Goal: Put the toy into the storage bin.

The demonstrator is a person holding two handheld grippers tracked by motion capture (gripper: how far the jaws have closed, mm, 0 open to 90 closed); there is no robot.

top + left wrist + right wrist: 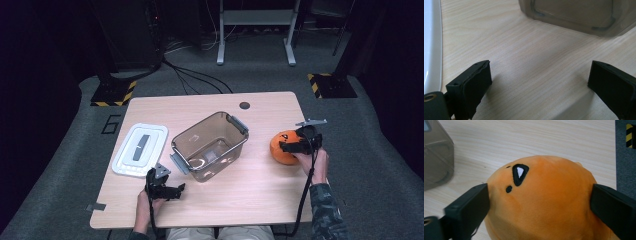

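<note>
- Step in hand, as I judge it: grasping the round orange plush toy with black stitched markings (541,200), which lies at the right middle of the high view, on the pale wooden table (250,195).
- The right gripper (540,202) straddles the toy; its jaws meet both flanks, though a firm squeeze is not yet evident.
- The left gripper (540,82) rests at lower left, jaws wide apart over bare wood.
- Next likely calls for closing firmly, then lifting toward the clear brown plastic bin with grey handles (210,145) at centre frame.
</note>
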